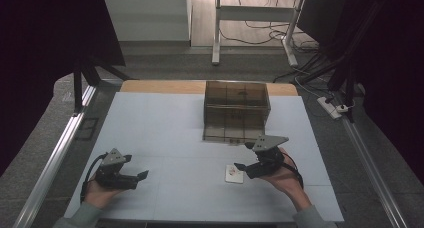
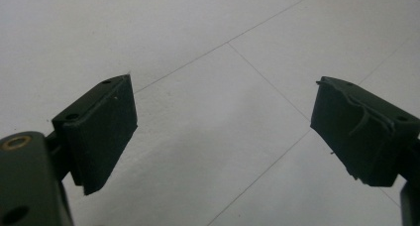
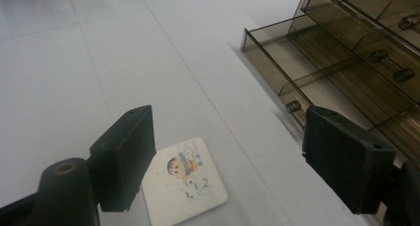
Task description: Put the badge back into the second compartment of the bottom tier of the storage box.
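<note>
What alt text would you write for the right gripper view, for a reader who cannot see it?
The open right gripper hovers above a small cartoon card lying flat on the white table. At the right stands a smoky transparent drawer box with its lowest drawer pulled out.

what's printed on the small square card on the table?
The small white square card carries a colourful cartoon child figure with black hair, clearest in the right gripper view.

We find no readable text, brand, number or sign anywhere; the nearest thing is the small white card (image 3: 184,179) on the table, which carries a cartoon figure and a few dark marks beneath it that are too small and blurred for us to read.
</note>
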`<state>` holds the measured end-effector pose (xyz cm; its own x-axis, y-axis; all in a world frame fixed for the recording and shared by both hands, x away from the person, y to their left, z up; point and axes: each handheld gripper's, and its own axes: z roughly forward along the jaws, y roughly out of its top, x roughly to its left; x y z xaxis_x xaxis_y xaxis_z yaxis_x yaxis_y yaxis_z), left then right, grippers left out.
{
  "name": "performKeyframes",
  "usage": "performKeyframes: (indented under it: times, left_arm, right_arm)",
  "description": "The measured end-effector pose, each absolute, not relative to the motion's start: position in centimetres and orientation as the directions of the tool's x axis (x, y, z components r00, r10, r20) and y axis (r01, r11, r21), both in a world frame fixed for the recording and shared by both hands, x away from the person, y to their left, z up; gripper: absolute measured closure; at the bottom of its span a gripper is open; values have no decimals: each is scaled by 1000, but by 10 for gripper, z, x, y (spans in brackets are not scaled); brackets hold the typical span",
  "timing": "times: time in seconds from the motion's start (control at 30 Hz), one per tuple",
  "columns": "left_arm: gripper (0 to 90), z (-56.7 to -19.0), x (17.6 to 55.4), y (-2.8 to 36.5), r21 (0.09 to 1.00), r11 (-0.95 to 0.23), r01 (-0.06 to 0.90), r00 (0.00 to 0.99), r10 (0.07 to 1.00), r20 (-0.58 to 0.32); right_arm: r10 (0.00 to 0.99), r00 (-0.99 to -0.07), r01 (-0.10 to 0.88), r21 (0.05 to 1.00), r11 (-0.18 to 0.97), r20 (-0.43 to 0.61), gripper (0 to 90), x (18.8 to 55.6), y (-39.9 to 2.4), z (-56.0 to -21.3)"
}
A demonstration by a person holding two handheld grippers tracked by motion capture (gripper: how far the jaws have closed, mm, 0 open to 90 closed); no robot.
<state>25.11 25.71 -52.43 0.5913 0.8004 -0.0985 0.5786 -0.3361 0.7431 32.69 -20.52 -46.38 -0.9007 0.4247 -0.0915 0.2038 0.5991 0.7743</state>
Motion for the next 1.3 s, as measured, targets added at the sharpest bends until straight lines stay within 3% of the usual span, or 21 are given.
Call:
performKeyframes:
  times: [1.3]
  left_arm:
    - [104, -522, 250, 252, 747, -342, 570, 611, 784, -107]
  right_arm:
    - [292, -955, 187, 660, 728, -51, 201, 338, -159, -477]
